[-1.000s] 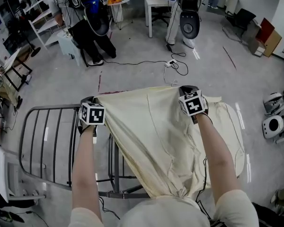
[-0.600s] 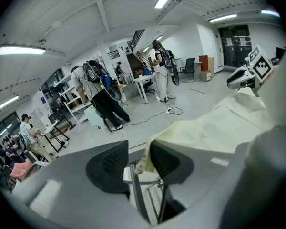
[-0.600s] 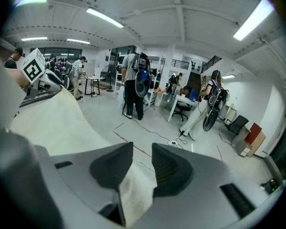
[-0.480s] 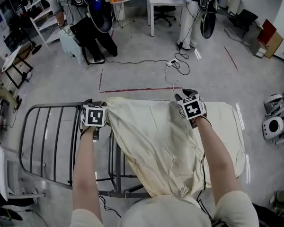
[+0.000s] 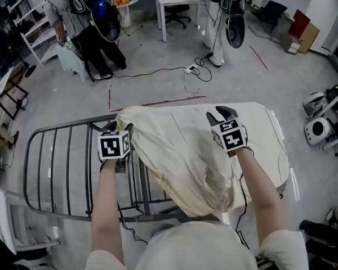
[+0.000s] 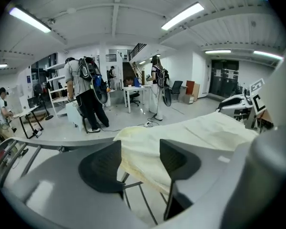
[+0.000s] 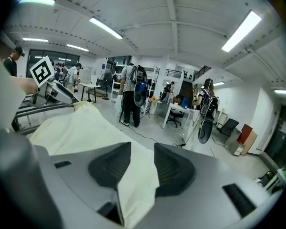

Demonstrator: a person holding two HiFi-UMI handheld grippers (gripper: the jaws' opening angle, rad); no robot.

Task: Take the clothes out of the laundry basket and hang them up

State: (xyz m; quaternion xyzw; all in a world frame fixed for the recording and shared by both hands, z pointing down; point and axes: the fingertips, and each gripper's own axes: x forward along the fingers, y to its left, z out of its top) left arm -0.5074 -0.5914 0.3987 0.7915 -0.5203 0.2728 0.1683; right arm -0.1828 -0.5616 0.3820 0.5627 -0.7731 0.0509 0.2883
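In the head view, a cream cloth (image 5: 180, 145) lies spread over the top of a grey metal drying rack (image 5: 56, 151), with one end hanging down toward the person. The left gripper (image 5: 124, 130) is at the cloth's left corner and the right gripper (image 5: 219, 115) is on its upper right part, so the cloth stretches between the two sets of jaws. Bare rack bars lie to the left of the left jaws. In the left gripper view, the jaws have just been opening and stand wide apart. The cloth's hemmed corner lies in the gap between them, nearer the right pad and clear of the left one, and the rest of the cloth runs off to the right. Thin rack bars show below the corner. In the right gripper view, those jaws have also just been opening and are moderately apart. A loose fold of the cloth hangs down between the pads without being pinched, and the rest spreads out to the left of the jaws.
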